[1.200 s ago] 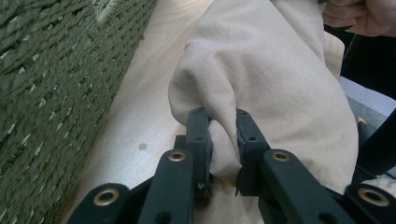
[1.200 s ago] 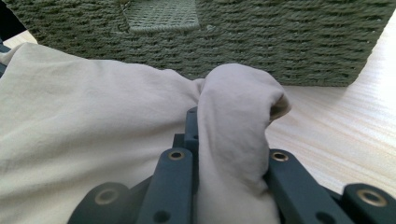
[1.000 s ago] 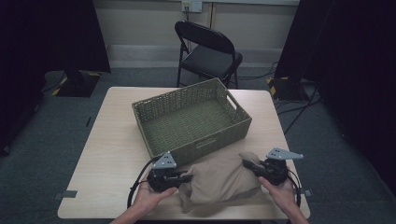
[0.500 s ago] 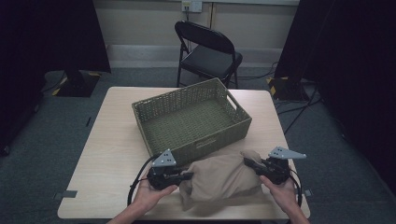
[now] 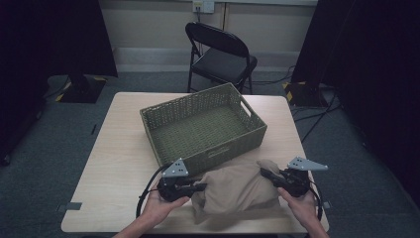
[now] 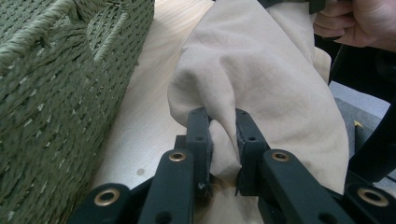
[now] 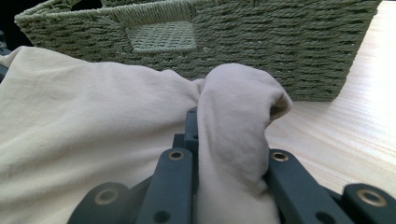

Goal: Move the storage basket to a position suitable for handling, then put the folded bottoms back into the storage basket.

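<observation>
Tan cloth (image 5: 237, 191) lies on the desk (image 5: 119, 163) at the basket's (image 5: 203, 126) 6 o'clock. Left gripper (image 5: 202, 187) and right gripper (image 5: 264, 173) each pinch a thin fold; lifting could slip one free.

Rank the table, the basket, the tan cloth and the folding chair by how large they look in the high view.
1. table, largest by far.
2. basket.
3. tan cloth, a little smaller than the basket.
4. folding chair, which looks about as large as the cloth; it stands farther off behind the table, so its place is unsure.
</observation>
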